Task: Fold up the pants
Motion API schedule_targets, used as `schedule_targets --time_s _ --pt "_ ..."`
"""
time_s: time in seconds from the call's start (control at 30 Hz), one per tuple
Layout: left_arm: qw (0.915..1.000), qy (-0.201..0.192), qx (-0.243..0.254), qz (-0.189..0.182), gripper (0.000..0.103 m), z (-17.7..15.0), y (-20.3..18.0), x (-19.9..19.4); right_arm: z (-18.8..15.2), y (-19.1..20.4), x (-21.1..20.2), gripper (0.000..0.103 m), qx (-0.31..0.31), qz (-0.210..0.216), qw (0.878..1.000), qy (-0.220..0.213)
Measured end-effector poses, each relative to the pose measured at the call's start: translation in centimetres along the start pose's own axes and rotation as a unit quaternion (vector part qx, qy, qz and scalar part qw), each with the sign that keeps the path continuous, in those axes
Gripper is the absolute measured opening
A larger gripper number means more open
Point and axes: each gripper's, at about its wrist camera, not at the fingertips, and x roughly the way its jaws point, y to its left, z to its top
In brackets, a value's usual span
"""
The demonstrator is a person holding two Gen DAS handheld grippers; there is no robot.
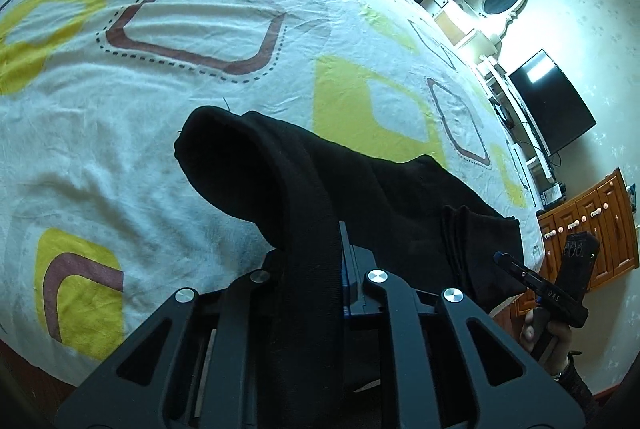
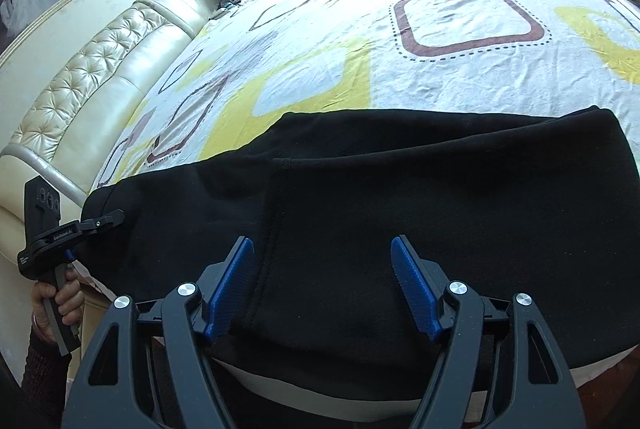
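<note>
Left gripper (image 1: 316, 269) fingers clenched on pants (image 2: 400, 209) edge at 9 o'clock; right gripper (image 2: 322, 285) released, hovering above the cloth.

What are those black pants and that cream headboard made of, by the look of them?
The black pants look like a soft, matte knit, perhaps fleece or jersey: they drape limply, show stitched seams and give no shine. The headboard looks like glossy cream leather or a leather imitation: it is button-tufted into padded diamonds and catches the light. Which of the two, the view cannot tell.

"DAS" on the right tool (image 1: 558, 295); other label too blurred to read
</note>
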Motion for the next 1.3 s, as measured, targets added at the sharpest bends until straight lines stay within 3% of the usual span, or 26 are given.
schedule_targets --time_s 0.4,0.6,0.87,1.1,1.3 --pt "0.9983 -0.011 0.057 0.01 0.014 2.2 -10.3 0.4 1.3 -0.5 -2.4 0.07 0.004 -0.023 0.999 -0.037" --pt "0.9929 0.012 0.115 0.028 0.014 2.0 -17.7 4.0 1.7 -1.5 -3.0 0.07 0.018 -0.027 0.998 -0.047" --pt "0.9796 0.058 0.187 0.045 0.014 -1.1 -26.1 10.8 3.1 -4.4 -4.2 0.07 0.049 -0.045 0.995 -0.069" --pt "0.9754 0.095 0.187 0.067 0.014 -3.7 -27.9 16.6 4.1 -7.2 -5.2 0.07 0.068 -0.065 0.992 -0.084" --pt "0.9696 0.095 0.205 0.094 0.019 -4.9 -28.5 18.6 3.9 -9.0 -4.7 0.07 0.096 -0.065 0.99 -0.074"
